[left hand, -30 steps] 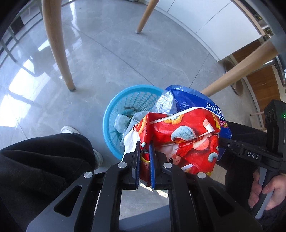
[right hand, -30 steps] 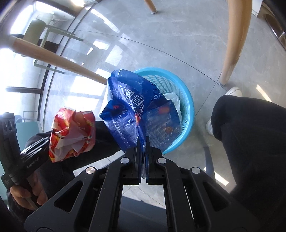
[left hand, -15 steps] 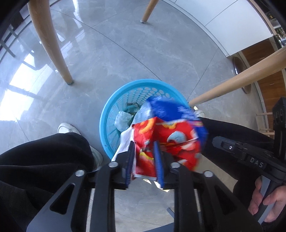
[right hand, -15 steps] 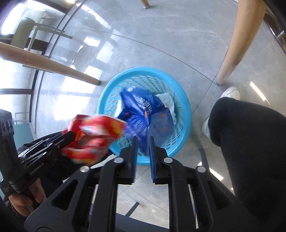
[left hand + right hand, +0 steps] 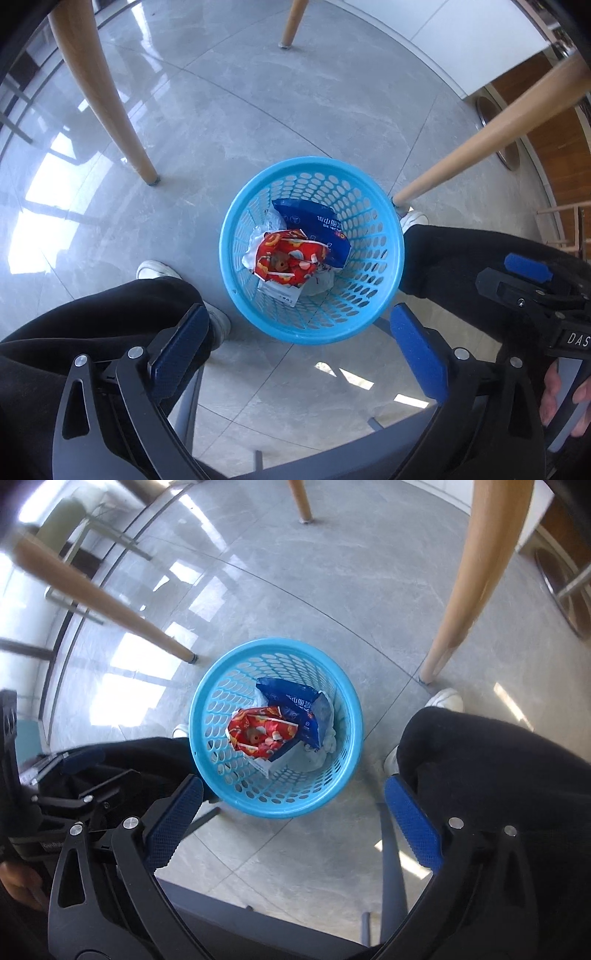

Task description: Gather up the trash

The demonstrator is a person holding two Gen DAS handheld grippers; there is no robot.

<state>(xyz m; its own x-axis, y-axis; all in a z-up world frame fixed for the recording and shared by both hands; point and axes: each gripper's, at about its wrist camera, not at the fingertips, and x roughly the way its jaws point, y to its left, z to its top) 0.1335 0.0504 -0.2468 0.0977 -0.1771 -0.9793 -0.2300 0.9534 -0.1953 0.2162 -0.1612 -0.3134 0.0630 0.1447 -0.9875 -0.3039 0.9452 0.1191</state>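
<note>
Grey floor tiles [image 5: 229, 110] carry a blue basket [image 5: 384, 295] between the person's legs. Inside lie a red wrapper [image 5: 291, 258] and, at its two o'clock, a blue wrapper [image 5: 317, 225]. Above, the left gripper [image 5: 295, 347] and right gripper [image 5: 291, 819] are opening wide, nothing between their jaws.

One blue basket [image 5: 384, 295], one red wrapper [image 5: 288, 258], one blue wrapper [image 5: 317, 229].
</note>
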